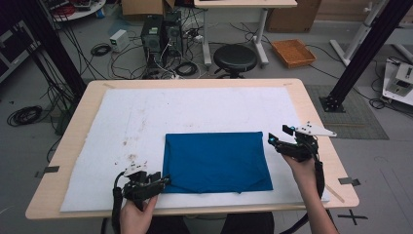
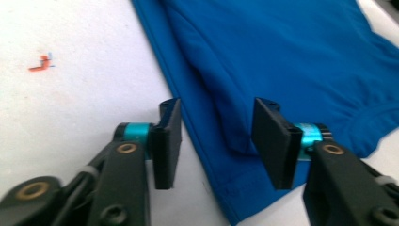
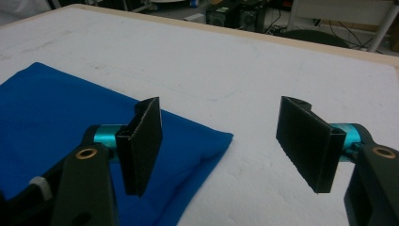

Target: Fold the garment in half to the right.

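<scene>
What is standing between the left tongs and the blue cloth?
Nothing visible. The left tongs already straddle the near left corner edge of the blue cloth, with the fabric between open jaws, and bare white mat lies beside it.

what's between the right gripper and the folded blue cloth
Nothing: the right gripper hangs open by the far right corner of the folded blue cloth, with bare white felt mat between its jaws in the right gripper view.
</scene>
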A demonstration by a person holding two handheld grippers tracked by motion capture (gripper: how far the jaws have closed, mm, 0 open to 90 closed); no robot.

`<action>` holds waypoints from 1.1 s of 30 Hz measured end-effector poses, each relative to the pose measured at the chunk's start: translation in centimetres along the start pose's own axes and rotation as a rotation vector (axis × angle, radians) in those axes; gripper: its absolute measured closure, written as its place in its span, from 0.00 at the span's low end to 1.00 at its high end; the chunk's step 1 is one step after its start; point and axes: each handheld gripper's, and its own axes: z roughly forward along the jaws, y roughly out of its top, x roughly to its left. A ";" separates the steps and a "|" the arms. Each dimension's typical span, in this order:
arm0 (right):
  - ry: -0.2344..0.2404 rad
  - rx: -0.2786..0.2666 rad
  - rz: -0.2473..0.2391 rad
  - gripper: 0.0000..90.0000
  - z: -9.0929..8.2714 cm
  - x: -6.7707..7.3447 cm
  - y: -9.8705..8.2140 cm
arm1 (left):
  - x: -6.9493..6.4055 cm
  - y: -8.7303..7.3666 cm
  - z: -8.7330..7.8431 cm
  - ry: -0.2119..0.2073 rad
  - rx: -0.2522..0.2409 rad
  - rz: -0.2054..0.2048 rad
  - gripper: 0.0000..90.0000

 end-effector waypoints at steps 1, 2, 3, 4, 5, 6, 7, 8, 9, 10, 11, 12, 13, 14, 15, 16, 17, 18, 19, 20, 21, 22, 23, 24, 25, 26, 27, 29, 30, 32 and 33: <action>0.005 -0.002 -0.004 0.35 0.2 0.2 0.1 | -0.1 0.0 0.1 0.012 -0.003 0.001 0.63; 0.016 -0.004 -0.010 0.35 0.4 0.6 0.3 | -0.2 0.0 0.1 0.018 -0.005 0.001 0.67; 0.019 -0.001 -0.007 0.35 0.5 0.7 0.3 | -0.3 -0.1 0.1 0.035 -0.004 0.006 0.70; 0.028 0.004 -0.010 0.35 0.9 1.1 0.5 | -0.3 0.0 0.1 0.038 -0.005 0.007 0.72; 0.036 0.005 -0.020 0.35 1.2 1.4 0.7 | -0.3 0.0 0.1 0.035 -0.002 0.002 0.74; 0.044 0.009 -0.022 0.35 1.5 1.8 0.9 | -0.3 0.0 0.2 0.031 0.000 0.000 0.76; 0.051 0.011 -0.028 0.35 1.9 2.2 1.1 | -0.4 0.0 0.2 0.033 -0.001 0.001 0.77; 0.061 0.013 -0.034 0.35 2.3 2.6 1.4 | -0.5 0.0 0.3 0.032 0.002 0.010 0.77; 0.066 0.016 -0.038 0.35 2.6 3.0 1.6 | -0.5 0.0 0.3 0.031 -0.001 0.006 0.77; 0.075 0.013 -0.041 0.35 2.9 3.5 1.8 | -0.6 -0.1 0.3 0.024 -0.002 0.003 0.76; 0.084 0.014 -0.044 0.35 3.3 3.9 2.0 | -0.6 -0.1 0.3 0.020 -0.003 -0.003 0.74; 0.092 0.014 -0.050 0.35 3.6 4.4 2.2 | -0.6 -0.1 0.3 0.016 -0.005 -0.003 0.71; 0.101 0.013 -0.058 0.36 3.9 4.8 2.5 | -0.6 -0.1 0.3 0.014 -0.006 -0.005 0.70; 0.106 0.016 -0.067 0.36 4.2 5.2 2.7 | -0.7 -0.1 0.3 0.011 -0.008 -0.012 0.68; 0.113 0.020 -0.071 0.36 4.5 5.7 2.9 | -0.7 -0.2 0.4 0.013 -0.009 -0.006 0.67; 0.118 0.023 -0.074 0.36 4.7 6.1 3.1 | -0.8 -0.2 0.4 0.010 -0.010 -0.007 0.67; 0.126 0.022 -0.081 0.36 5.0 6.5 3.3 | -0.8 -0.2 0.4 0.009 -0.012 -0.008 0.66; 0.134 0.023 -0.083 0.36 5.2 6.9 3.5 | -0.7 -0.2 0.4 0.003 -0.013 -0.016 0.66; 0.143 0.021 -0.088 0.36 5.5 7.2 3.7 | -0.6 -0.2 0.4 -0.001 -0.014 -0.022 0.66; 0.145 0.023 -0.083 0.36 5.7 7.5 3.8 | -0.5 -0.2 0.3 -0.007 -0.013 -0.023 0.66; 0.155 0.022 -0.080 0.37 6.0 7.9 3.9 | -0.4 -0.2 0.3 -0.010 -0.011 -0.024 0.66; 0.165 0.024 -0.083 0.37 6.4 8.2 4.1 | -0.5 -0.2 0.4 -0.007 -0.014 -0.022 0.66; 0.168 0.029 -0.086 0.37 6.7 8.5 4.2 | -0.6 -0.2 0.4 0.000 -0.014 -0.020 0.67; 0.171 0.035 -0.087 0.38 7.0 8.9 4.4 | -0.6 -0.2 0.4 0.005 -0.012 -0.009 0.68; 0.179 0.032 -0.091 0.39 7.4 9.2 4.5 | -0.6 -0.2 0.4 0.016 -0.010 -0.001 0.71; 0.191 0.037 -0.090 0.40 7.9 9.6 4.6 | -0.6 -0.2 0.4 0.022 -0.011 0.001 0.73; 0.197 0.045 -0.087 0.40 8.4 9.9 4.7 | -0.7 -0.2 0.5 0.026 -0.015 0.001 0.76; 0.215 0.062 -0.080 0.42 9.4 10.6 5.0 | -0.7 -0.2 0.5 0.032 -0.015 0.007 0.78; 0.227 0.064 -0.079 0.44 9.9 11.0 5.1 | -0.8 -0.3 0.5 0.036 -0.018 0.009 0.79; 0.246 0.082 -0.080 0.47 10.9 11.8 5.3 | -0.8 -0.3 0.5 0.041 -0.017 0.019 0.81; 0.256 0.094 -0.076 0.49 11.5 12.2 5.4 | -0.8 -0.3 0.5 0.040 -0.015 0.021 0.82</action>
